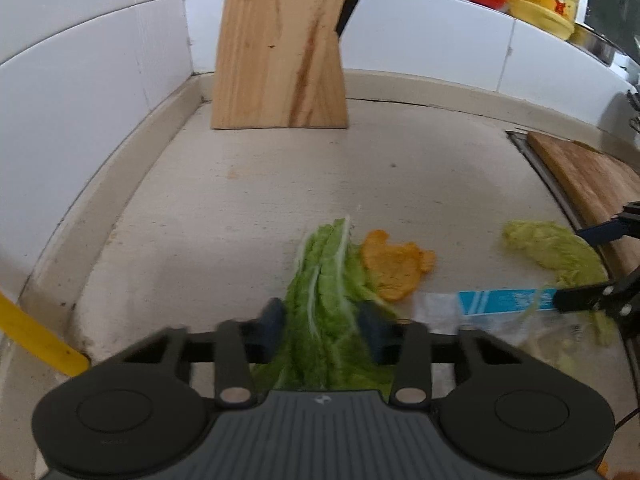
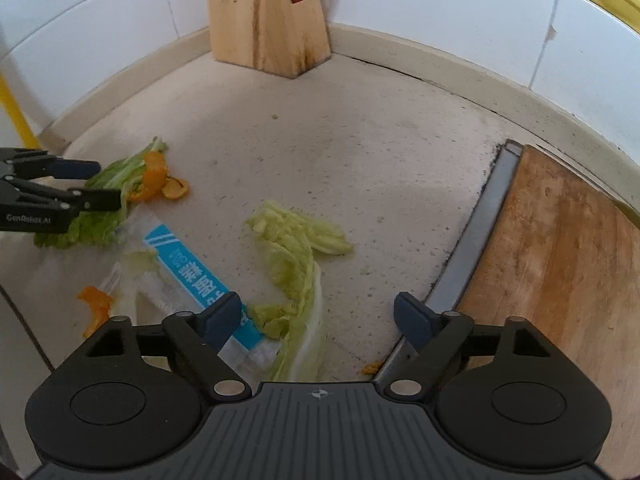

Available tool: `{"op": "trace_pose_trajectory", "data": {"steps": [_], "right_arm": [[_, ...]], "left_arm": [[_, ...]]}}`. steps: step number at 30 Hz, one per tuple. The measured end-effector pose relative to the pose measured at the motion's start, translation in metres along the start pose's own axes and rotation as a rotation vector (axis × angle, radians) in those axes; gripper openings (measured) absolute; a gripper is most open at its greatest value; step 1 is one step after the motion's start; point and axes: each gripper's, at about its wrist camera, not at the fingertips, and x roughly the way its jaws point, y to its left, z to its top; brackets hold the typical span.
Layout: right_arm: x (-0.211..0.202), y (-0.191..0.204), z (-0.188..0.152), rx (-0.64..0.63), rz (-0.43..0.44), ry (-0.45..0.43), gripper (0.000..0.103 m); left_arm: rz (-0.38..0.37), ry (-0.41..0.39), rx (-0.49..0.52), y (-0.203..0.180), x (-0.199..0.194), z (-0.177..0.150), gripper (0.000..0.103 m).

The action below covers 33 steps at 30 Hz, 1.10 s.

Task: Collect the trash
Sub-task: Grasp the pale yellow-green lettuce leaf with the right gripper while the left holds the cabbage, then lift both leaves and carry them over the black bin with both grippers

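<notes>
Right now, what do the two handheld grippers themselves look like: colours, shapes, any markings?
Both match. The left gripper and right gripper each have a black body with two round discs, a grey ribbed centre plate bearing a small emblem, black linkage bars with silver pivot pins, and dark blue finger pads. White lettering reading GenRobot.AI marks the left gripper's side in the right wrist view. No cables or sleeves show.

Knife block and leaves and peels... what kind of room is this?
Most likely a kitchen: a wooden knife block stands in a tiled corner of the counter, a cutting board lies beside it, and cabbage leaves lie scattered about.
</notes>
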Motion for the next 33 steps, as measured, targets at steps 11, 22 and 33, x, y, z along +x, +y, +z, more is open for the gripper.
{"op": "trace_pose_trajectory", "data": {"steps": [11,22,33], "right_arm": [[-0.009,-0.018,0.003,0.119,0.098,0.009,0.017],[-0.047,-0.047,0.008,0.279,0.32,-0.123,0.015],[-0.053,-0.037,0.018,0.236,0.365,-0.143,0.015]], "left_arm": [[-0.05,0.013,-0.22,0.006,-0.019,-0.01,0.009],[-0.073,-0.098,-0.369,0.007,-0.075,-0.014,0.009],[-0.014,-0.167,-0.448,-0.01,-0.102,-0.027,0.009]]}}
